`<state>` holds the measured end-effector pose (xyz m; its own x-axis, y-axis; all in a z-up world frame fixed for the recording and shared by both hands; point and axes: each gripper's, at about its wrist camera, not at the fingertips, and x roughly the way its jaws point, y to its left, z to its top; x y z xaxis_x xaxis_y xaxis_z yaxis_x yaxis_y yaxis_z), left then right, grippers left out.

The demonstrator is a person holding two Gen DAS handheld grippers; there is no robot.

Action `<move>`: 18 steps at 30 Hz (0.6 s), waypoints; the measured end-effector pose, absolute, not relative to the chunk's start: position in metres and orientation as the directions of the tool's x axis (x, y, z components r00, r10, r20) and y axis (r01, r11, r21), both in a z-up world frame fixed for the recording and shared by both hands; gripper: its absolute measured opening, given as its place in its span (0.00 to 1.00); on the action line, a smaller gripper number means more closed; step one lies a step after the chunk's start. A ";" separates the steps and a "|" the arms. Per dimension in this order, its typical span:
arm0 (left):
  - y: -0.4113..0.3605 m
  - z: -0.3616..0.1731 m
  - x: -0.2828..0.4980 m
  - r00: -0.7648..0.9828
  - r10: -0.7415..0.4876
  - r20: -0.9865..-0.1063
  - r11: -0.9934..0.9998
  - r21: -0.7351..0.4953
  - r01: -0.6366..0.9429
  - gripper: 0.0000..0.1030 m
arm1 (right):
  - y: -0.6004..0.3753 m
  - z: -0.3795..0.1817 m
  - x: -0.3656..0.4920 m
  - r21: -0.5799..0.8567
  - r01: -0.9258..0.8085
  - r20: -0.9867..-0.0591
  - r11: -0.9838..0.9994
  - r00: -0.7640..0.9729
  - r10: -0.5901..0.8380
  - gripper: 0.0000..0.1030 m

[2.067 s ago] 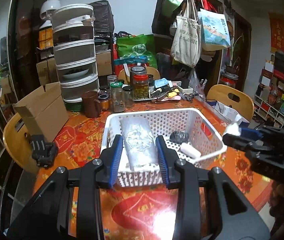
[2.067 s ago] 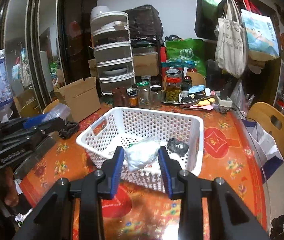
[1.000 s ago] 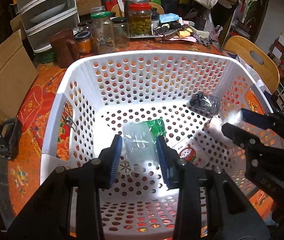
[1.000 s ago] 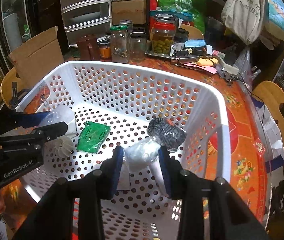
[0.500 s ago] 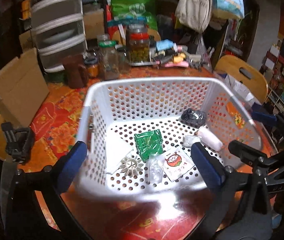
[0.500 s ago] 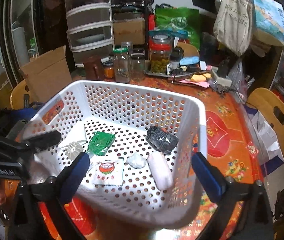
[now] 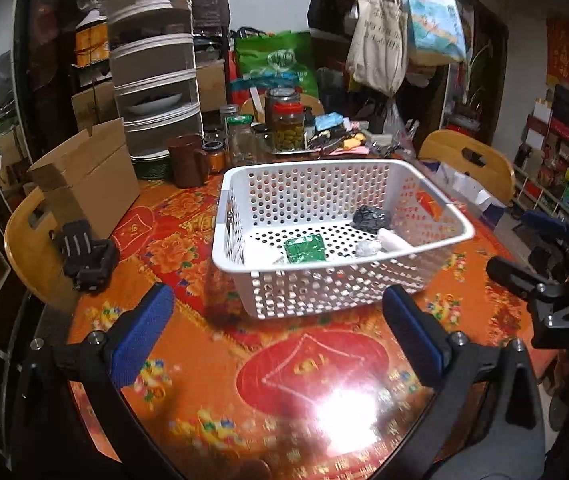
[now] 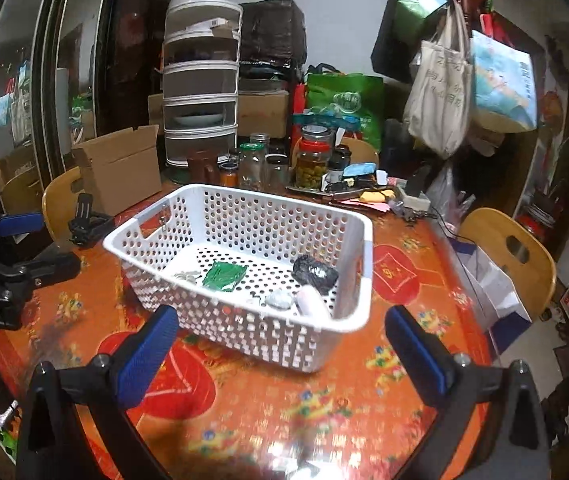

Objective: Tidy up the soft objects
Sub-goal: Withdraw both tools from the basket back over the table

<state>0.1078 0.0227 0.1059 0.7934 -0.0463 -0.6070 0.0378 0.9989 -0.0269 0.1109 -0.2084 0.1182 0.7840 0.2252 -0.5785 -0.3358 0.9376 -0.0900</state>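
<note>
Above the orange tablecloth (image 7: 204, 364), left gripper (image 7: 276, 332) and right gripper (image 8: 284, 344) both spread wide, holding nothing, aimed at one white basket (image 8: 358, 276) mid-table. Inside basket: one green packet (image 8: 224, 275), one black bundle (image 8: 315, 273), one pink roll (image 8: 313, 300), one clear wad (image 8: 279, 300), white scraps at left.

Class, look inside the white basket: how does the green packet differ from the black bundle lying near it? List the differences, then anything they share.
1. Colour: the green packet is bright green; the black bundle is dark and glossy.
2. Shape: the green packet lies flat on the floor of the white basket; the black bundle is a raised, crumpled lump.
3. Place: the green packet sits mid-floor; the black bundle sits close to a side wall.

Shared: both rest loose inside the basket, held by neither gripper.
</note>
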 end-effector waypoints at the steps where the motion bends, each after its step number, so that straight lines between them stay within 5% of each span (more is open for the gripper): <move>1: 0.025 0.107 0.095 0.798 -0.044 -0.601 0.999 -0.032 0.031 1.00 | -0.211 0.118 0.103 -0.091 -0.323 -0.586 0.942 0.782 0.212 1.00; 18: 0.014 0.134 -0.068 0.874 -0.005 -0.487 0.998 -0.054 -0.024 1.00 | -0.231 0.140 -0.049 -0.030 -0.321 -0.511 0.947 0.819 0.262 1.00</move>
